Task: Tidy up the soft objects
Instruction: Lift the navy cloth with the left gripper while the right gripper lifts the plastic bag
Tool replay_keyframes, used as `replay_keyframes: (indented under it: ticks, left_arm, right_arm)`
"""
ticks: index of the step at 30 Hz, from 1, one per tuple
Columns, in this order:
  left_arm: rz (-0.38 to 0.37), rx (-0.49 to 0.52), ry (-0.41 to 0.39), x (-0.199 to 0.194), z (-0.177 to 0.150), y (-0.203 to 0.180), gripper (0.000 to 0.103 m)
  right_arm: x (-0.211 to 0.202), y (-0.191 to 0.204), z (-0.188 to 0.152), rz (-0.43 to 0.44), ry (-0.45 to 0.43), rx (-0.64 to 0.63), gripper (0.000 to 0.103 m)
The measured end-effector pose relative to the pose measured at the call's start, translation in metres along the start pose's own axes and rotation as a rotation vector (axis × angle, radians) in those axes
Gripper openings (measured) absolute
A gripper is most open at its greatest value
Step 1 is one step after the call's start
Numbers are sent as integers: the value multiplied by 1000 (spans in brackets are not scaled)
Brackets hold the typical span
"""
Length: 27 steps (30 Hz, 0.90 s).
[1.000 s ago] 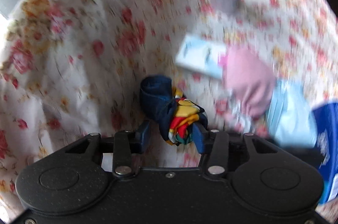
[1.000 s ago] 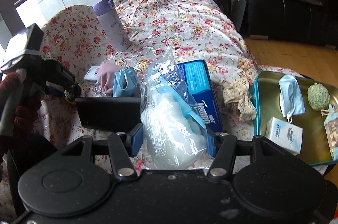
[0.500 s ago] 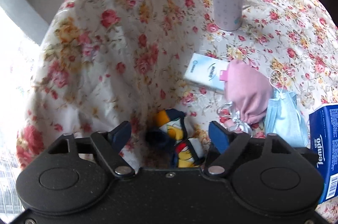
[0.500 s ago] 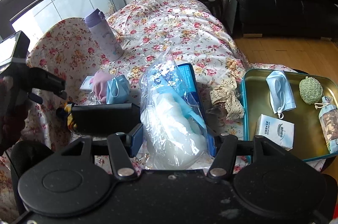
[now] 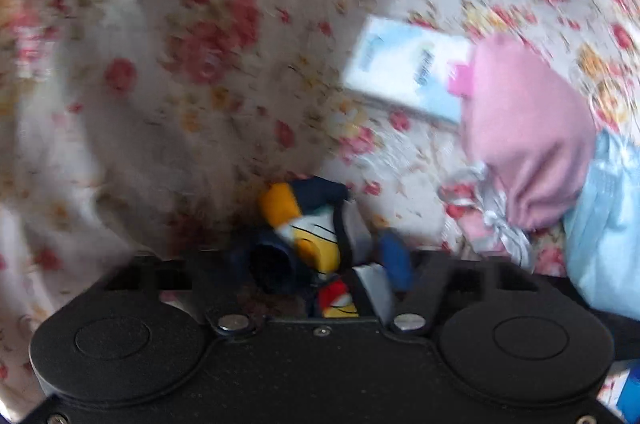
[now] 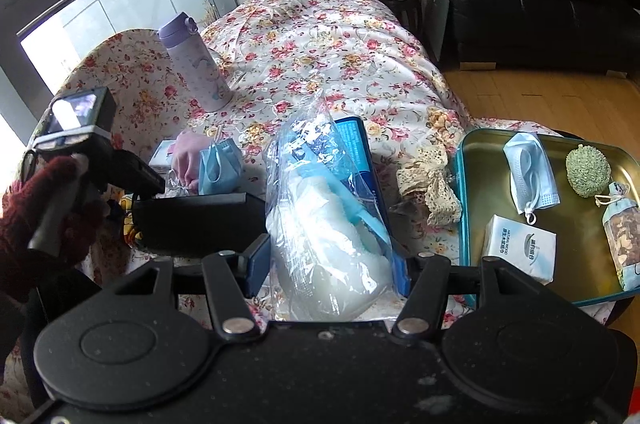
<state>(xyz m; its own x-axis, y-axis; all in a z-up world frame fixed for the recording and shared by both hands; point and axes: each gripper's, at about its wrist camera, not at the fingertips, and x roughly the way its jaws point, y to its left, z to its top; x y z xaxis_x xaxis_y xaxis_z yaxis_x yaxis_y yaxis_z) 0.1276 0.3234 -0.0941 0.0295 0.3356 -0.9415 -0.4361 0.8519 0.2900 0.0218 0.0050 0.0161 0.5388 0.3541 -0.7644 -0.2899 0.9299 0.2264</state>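
Note:
A rolled sock bundle (image 5: pixel 308 236), navy with yellow, white and red, lies on the flowered cloth (image 5: pixel 192 44). My left gripper (image 5: pixel 320 260) points steeply down at it, and its jaws are closing with the bundle between them. The right blue pad (image 5: pixel 396 260) touches the bundle; the left pad is hidden behind it. The view is blurred. My right gripper (image 6: pixel 328 264) is shut on a clear plastic bag (image 6: pixel 324 216) of white and blue soft stuff, held above the cloth. A hand in a dark red glove (image 6: pixel 32 224) holds the left gripper.
A pink pouch (image 5: pixel 528 132), a tissue pack (image 5: pixel 404 72) and a blue face mask (image 5: pixel 604 232) lie right of the bundle. A lilac bottle (image 6: pixel 196 64) stands behind. A teal tray (image 6: pixel 464 184) at the right holds a mask, tissues, a green ball and a sachet.
The left gripper let the sock bundle go, opened wide and pulled back. It has since dropped onto the bundle and closed around it. The right gripper kept still with its bag.

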Motion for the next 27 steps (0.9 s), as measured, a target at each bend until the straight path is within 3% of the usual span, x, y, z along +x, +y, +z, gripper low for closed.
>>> replay_keyframes:
  ticks: [3, 10, 17, 22, 27]
  left_arm:
    - [-12, 29, -33, -2, -10, -5, 44]
    - [-180, 46, -51, -14, -21, -11, 44]
    - [-210, 56, -30, -25, -17, -1, 44]
    - [-166, 49, -28, -24, -9, 15, 44]
    - [-168, 57, -53, -43, -18, 24, 44]
  right_arm:
    - [-1, -3, 0, -6, -2, 6, 58]
    - [0, -3, 0, -9, -2, 16, 58]
    - [-3, -2, -1, 0, -4, 12, 58]
    - [-2, -3, -2, 4, -2, 24, 58]
    - [-6, -5, -2, -1, -7, 27, 58]
